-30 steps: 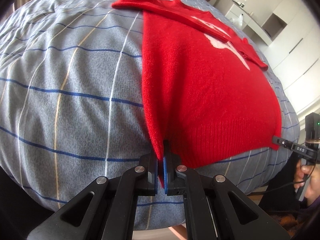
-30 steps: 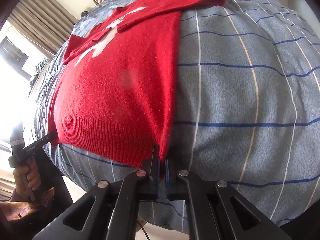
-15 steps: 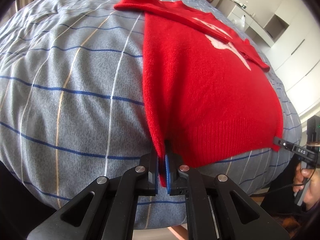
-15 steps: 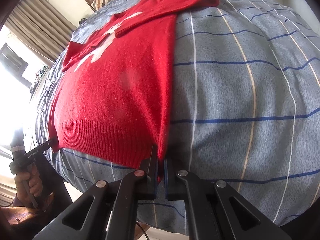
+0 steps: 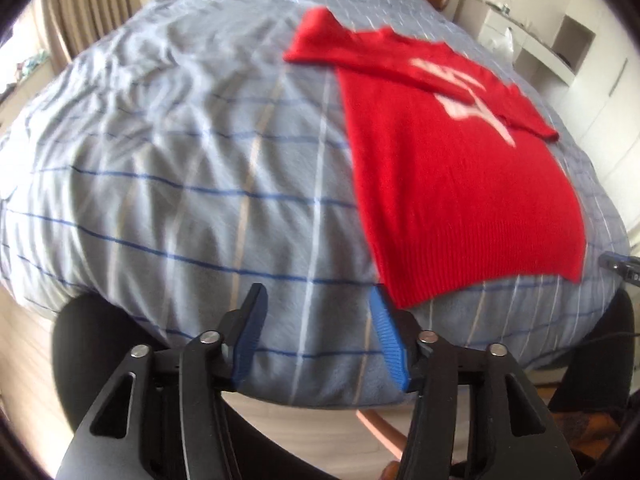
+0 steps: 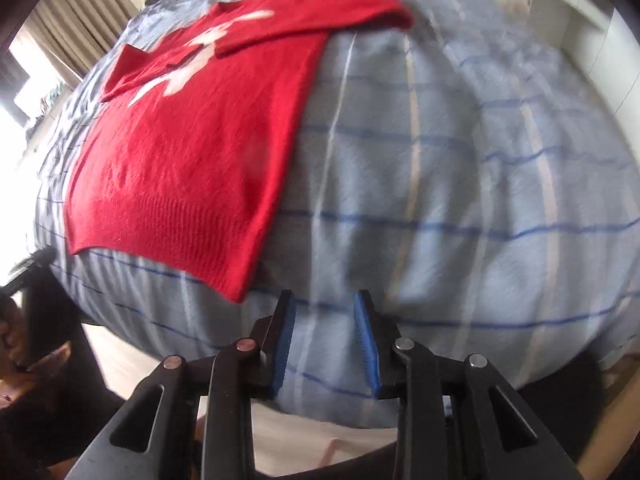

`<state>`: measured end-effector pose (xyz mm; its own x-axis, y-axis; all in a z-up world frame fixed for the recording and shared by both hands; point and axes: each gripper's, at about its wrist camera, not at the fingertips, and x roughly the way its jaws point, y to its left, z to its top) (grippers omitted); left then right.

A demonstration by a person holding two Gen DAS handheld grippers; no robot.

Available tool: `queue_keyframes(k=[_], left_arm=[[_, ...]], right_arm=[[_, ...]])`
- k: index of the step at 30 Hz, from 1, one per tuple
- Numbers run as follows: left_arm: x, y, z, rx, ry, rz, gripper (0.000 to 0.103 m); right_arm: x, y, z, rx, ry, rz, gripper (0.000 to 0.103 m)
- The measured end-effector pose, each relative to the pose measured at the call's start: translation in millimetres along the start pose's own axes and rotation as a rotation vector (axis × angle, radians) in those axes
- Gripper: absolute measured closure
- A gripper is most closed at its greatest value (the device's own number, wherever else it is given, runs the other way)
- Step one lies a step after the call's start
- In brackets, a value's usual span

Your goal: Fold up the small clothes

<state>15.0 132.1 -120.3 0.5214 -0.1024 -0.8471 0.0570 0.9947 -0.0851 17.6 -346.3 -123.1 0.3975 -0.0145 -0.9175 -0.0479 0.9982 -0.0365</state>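
A red knit sweater [image 5: 452,184] with a white pattern lies flat on the bed, sleeves folded across its upper part. It also shows in the right wrist view [image 6: 188,152]. My left gripper [image 5: 316,300] is open and empty, just left of the sweater's near hem corner and above the bed's front edge. My right gripper [image 6: 324,304] is open and empty, just right of the sweater's other hem corner. Both views are motion-blurred.
The bed is covered by a grey-blue checked duvet [image 5: 180,184], also in the right wrist view [image 6: 460,184]. White cupboards [image 5: 560,52] stand at the far right, curtains [image 6: 76,20] at the left. The other gripper's tip [image 5: 620,266] shows at the sweater's far corner.
Both grippers were shut on the sweater's hem corners. They have opened, let the hem go and pulled back and up from the bed edge. The sweater lies flat.
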Motion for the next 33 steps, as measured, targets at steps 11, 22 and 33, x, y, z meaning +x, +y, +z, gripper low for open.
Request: queue_keyframes(k=[11,22,33], left_arm=[[21,23,30,-0.233,-0.241,0.093,0.033],[48,46,17,-0.312,-0.146,0.112,0.033],[49,38,17,-0.280,-0.160,0.137,0.033]], right_arm=[[59,102,181,-0.395,-0.221,0.151,0.038],[25,-112,183,0.213,-0.365,0.028,0.098],[30,-274,78,0.654,-0.264,-0.007,0.098]])
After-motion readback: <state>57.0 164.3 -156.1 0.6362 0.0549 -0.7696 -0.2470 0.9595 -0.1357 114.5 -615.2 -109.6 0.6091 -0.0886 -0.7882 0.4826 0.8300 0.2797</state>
